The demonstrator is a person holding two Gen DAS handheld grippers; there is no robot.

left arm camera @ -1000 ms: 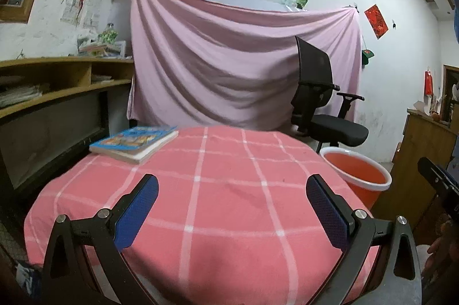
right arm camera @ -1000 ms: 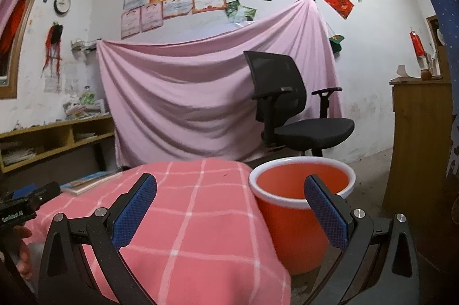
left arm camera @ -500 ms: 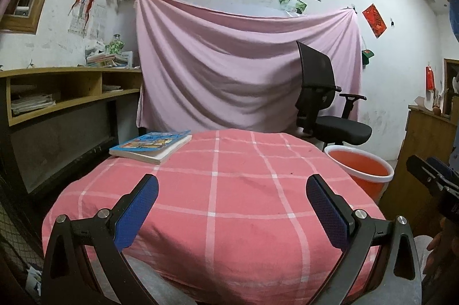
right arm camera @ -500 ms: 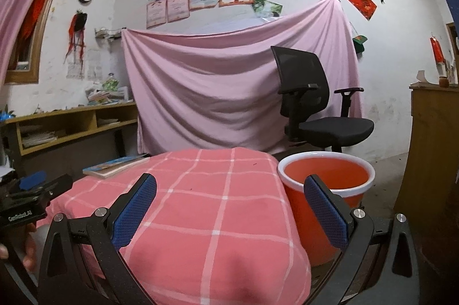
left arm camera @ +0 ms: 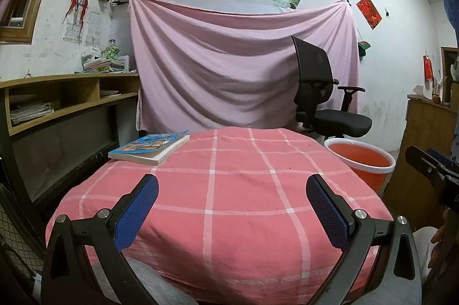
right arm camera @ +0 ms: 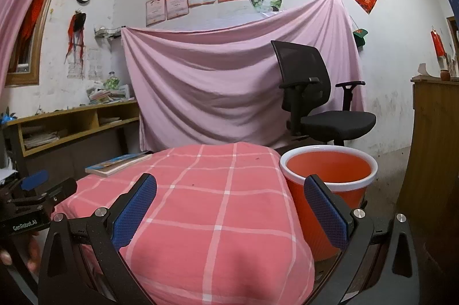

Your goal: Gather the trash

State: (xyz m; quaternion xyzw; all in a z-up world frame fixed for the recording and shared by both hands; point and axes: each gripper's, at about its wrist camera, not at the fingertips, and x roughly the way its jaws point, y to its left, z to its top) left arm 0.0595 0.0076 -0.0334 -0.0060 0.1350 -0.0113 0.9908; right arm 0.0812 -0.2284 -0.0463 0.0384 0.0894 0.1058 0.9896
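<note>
An orange bucket point(left arm camera: 362, 161) with a white rim stands on the floor at the right of a table covered in a pink checked cloth point(left arm camera: 229, 184). In the right wrist view the same bucket point(right arm camera: 330, 176) sits just past the right finger. My left gripper point(left arm camera: 231, 207) is open over the near part of the cloth, holding nothing. My right gripper point(right arm camera: 229, 207) is open too, at the cloth's point(right arm camera: 200, 207) near right corner. No loose trash shows on the cloth.
A blue-covered book point(left arm camera: 149, 147) lies at the table's far left. A black office chair point(left arm camera: 324, 101) stands behind the bucket before a hanging pink sheet point(left arm camera: 229, 70). Wooden shelves point(left arm camera: 57, 101) line the left wall; a wooden cabinet point(right arm camera: 433, 150) stands at the right.
Both grippers have drawn back and up from the table, so more of the cloth and room shows. Both stay open and hold nothing.
</note>
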